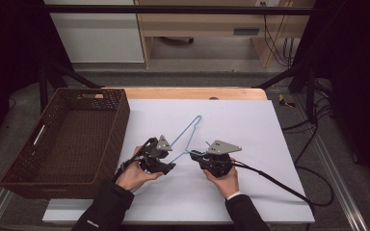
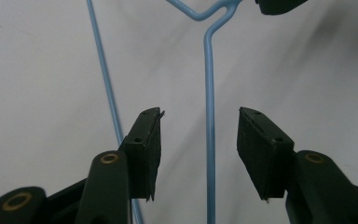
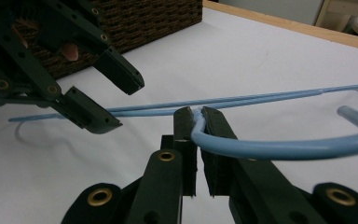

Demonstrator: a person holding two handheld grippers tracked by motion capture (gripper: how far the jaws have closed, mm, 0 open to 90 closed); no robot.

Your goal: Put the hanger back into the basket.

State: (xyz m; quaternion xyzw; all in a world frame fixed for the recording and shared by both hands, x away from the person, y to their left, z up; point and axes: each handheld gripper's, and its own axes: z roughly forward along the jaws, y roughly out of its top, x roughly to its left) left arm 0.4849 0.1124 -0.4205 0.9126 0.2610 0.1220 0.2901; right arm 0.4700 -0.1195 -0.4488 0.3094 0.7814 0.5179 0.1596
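High view: the hanger point(image 1: 185, 137) lies mid-table, right of the basket point(image 1: 67, 139).

Left gripper view: my left gripper point(image 2: 199, 144) stands half open, wire between the pads, untouched. I should centre it before closing.

Right gripper view: my right gripper point(image 3: 198, 116) is clamped on the hook.

I read no writing.

No text, label, brand, number or sign can be read in these pictures. A small pale mark sits on the sleeve point(image 1: 93, 223) at the near left, but it is too small to read.
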